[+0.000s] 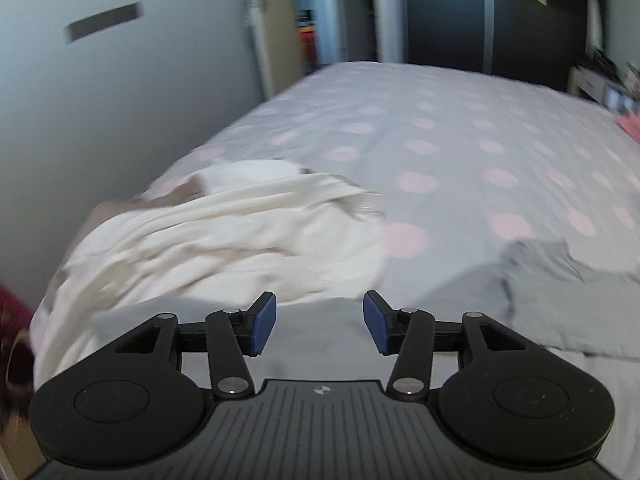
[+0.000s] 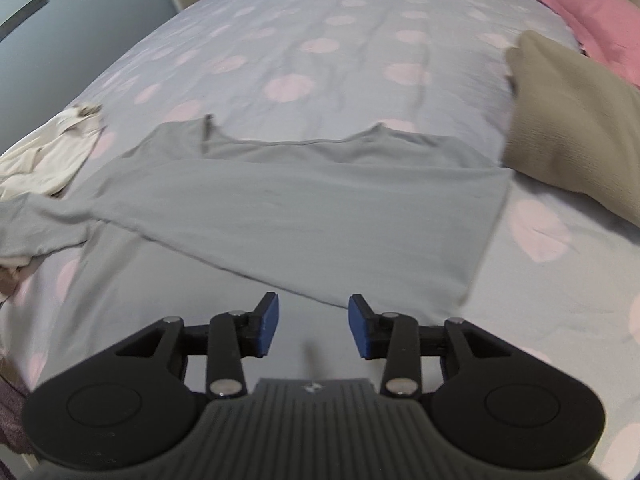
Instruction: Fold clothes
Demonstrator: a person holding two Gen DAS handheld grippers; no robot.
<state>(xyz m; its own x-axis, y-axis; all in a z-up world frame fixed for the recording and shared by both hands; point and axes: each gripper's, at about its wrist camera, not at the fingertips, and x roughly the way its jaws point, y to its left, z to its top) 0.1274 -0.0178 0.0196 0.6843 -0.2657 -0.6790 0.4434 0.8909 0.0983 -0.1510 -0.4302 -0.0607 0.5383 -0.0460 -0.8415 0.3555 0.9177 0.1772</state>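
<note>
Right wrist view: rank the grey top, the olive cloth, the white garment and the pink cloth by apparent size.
1. Grey top
2. Olive cloth, cut by the frame
3. White garment and pink cloth: similar, both cropped, unsure.

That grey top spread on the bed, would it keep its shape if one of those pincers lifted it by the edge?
Probably not. The grey top lies flat and thin on the spotted duvet, so it would likely droop and hang. One sleeve already trails off rumpled, which suggests soft, light cloth. Pushed, it would probably bunch up rather than slide whole.
</note>
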